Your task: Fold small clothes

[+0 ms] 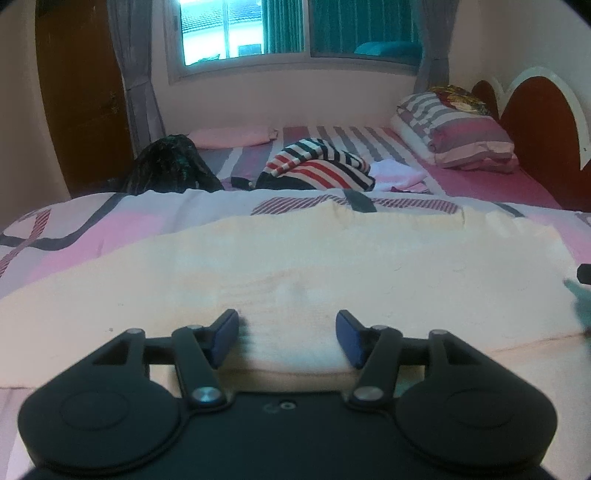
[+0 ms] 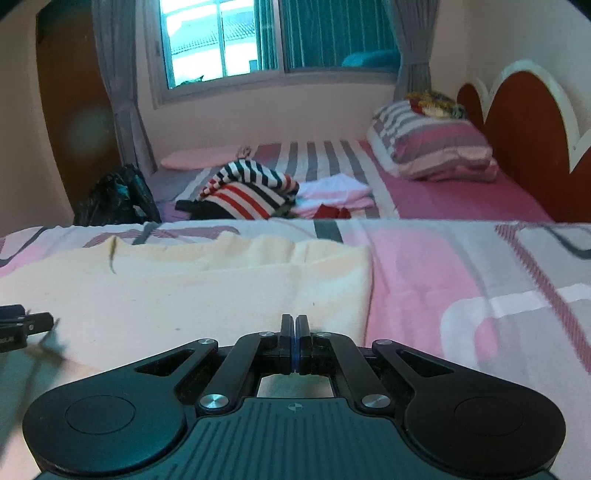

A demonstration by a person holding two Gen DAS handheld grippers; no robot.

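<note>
item: cream cloth [image 1: 295, 266], laid flat across a pink, grey and white patterned bedspread [image 1: 74, 236], filling the near centre of the left wrist view; in the right wrist view it lies from centre out to 9 o'clock, its right edge running up toward 12 o'clock.

left gripper [image 1: 287, 334]: jaws spread wide, blue pads either side of the cloth's near folded edge, nothing pinched between them.

right gripper [image 2: 294, 341]: jaws pressed together, low over the cloth near its right edge; whether fabric is caught between them cannot be told.

beyond, at 12 o'clock: heap of striped clothes [image 1: 317, 164] in red, white and navy on the striped bed sheet [image 1: 354, 138]; pale pink folded garments [image 1: 397, 177] just beside it at its 3 o'clock; dark bag [image 1: 170, 166] at its 9 o'clock.

at 2 o'clock: striped pillows [image 1: 458, 129] against a brown headboard [image 1: 535, 118].

far wall: window [image 1: 295, 29] with grey curtains [image 1: 136, 66].
</note>
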